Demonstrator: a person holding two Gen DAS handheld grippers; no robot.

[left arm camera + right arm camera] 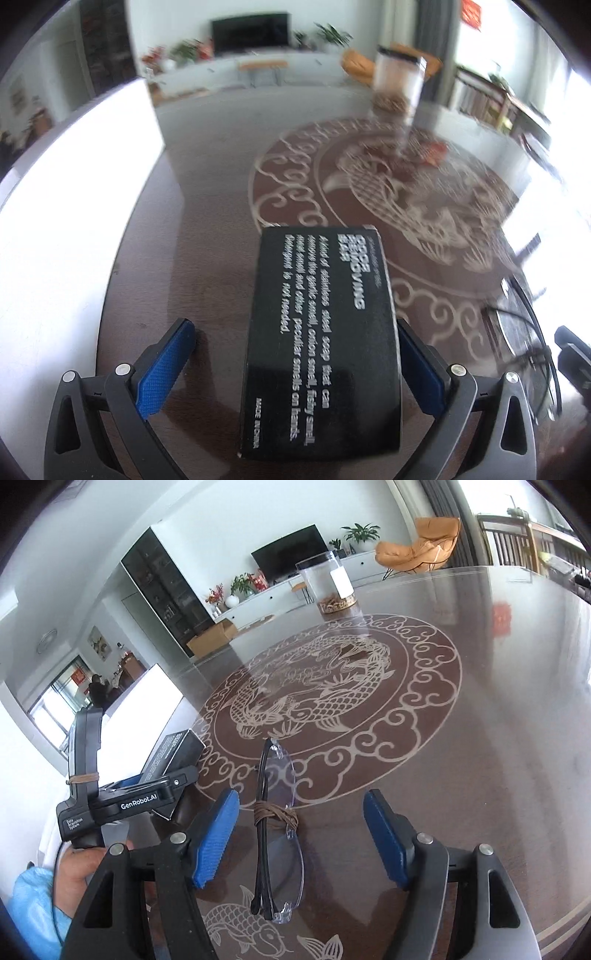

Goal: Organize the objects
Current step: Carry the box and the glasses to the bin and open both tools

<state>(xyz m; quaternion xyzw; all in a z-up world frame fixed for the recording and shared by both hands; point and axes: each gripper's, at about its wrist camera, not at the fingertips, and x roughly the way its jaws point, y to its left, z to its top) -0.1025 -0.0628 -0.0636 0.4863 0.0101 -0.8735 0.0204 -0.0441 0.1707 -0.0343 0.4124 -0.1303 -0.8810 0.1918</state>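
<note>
— Black box (321, 343) of odor-removing soap lies between the left gripper (295, 365) fingers, on the glossy brown table (207, 236) with its pale fish medallion. Is it clamped?

— The blue pad (164, 373) on the left stands clear of it; the other pad sits right at the box's edge, though contact cannot be confirmed. So the jaws are spread.

— And the room?

— A television (251, 33), plants and an orange chair (421, 546) line the far wall. A clear jar (328, 587) stands at the table's far side, blurred in the left view.

— The right gripper (303, 842)?

— Wide apart, straddling folded glasses (277, 830) bound with brown cord, touching neither pad. A hand (77, 867) grips the left tool's handle, partly cut off.
</note>
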